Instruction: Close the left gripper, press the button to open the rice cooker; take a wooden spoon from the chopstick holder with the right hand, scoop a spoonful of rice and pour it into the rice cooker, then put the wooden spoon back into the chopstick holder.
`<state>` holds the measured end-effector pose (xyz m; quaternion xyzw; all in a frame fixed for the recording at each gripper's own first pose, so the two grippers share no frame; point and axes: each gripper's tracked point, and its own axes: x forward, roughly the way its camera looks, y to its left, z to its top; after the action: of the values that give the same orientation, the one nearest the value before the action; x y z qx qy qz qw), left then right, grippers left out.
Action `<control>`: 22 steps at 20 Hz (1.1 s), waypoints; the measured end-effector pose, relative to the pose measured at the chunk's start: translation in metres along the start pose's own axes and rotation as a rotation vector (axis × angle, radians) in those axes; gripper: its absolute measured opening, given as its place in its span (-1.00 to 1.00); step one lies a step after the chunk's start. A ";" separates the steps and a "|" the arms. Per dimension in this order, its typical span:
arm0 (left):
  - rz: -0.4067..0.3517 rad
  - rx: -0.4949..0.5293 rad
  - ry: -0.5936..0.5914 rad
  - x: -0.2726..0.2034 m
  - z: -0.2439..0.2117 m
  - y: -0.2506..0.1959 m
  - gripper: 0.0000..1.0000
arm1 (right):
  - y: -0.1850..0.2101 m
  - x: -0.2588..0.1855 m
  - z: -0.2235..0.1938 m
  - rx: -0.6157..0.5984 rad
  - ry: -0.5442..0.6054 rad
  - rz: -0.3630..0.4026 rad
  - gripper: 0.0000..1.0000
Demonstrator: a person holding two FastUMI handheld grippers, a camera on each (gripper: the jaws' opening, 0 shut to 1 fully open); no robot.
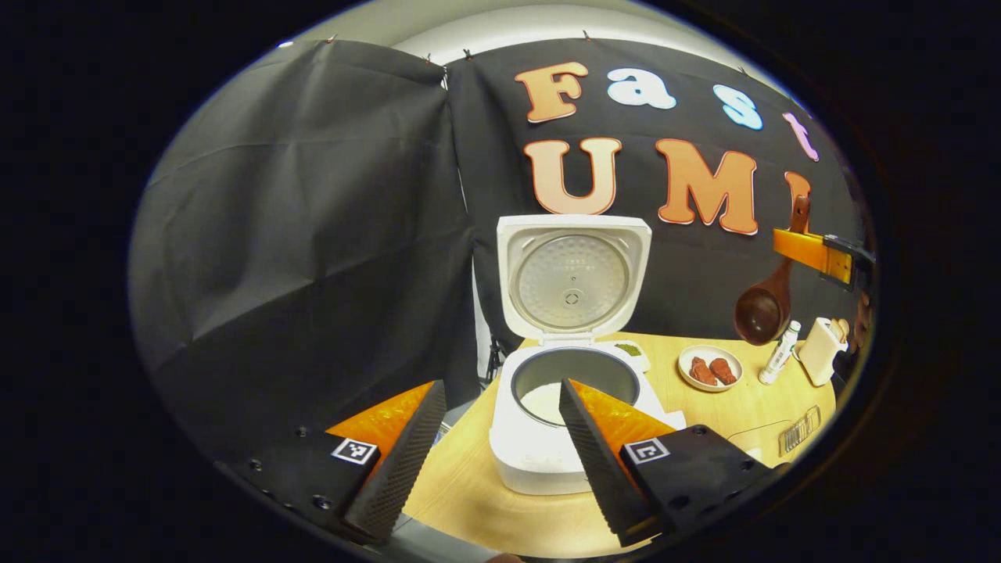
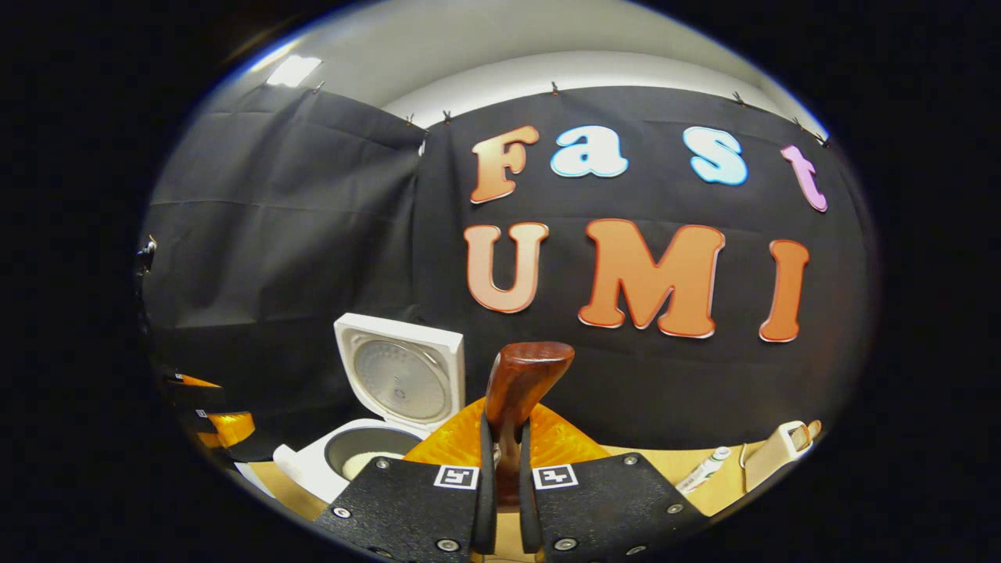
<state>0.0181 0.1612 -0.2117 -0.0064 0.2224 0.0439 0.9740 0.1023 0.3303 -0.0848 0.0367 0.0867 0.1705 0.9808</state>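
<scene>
In the left gripper view, the left gripper [image 1: 500, 453] is held with its fingers spread wide and nothing between them, just near of the rice cooker [image 1: 567, 407], whose lid [image 1: 573, 277] stands upright and open. White rice is seen in the pot. To the far right, the wooden spoon [image 1: 765, 306] hangs bowl-down from the right gripper [image 1: 813, 252], above the table [image 1: 727, 407] near the chopstick holder [image 1: 821, 350]. The bowl looks dark, glossy and empty.

In the right gripper view, the spoon's reddish-brown handle is pinched between the fingers pressed close on it. The remaining step is judged to be the return: the spoon is best lowered upright, handle steady, straight into the holder at the far right, released only once seated
</scene>
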 end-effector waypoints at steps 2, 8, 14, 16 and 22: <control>-0.022 0.004 0.013 -0.001 -0.002 -0.016 0.97 | -0.035 -0.017 -0.012 0.023 0.024 -0.063 -0.77; -0.106 -0.005 0.088 0.001 -0.008 -0.072 0.98 | -0.123 -0.075 -0.065 0.119 0.115 -0.245 -0.77; -0.158 0.045 0.075 0.001 0.000 -0.109 0.98 | -0.201 -0.131 -0.100 0.191 0.155 -0.395 -0.77; -0.163 0.054 0.074 0.002 -0.002 -0.117 0.97 | -0.223 -0.142 -0.109 0.210 0.166 -0.434 -0.77; -0.151 0.057 0.075 0.001 0.003 -0.129 0.98 | -0.271 -0.176 -0.140 0.271 0.200 -0.514 -0.77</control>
<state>0.0321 0.0333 -0.2103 0.0028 0.2589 -0.0364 0.9652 0.0024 0.0217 -0.2216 0.1272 0.2114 -0.0938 0.9645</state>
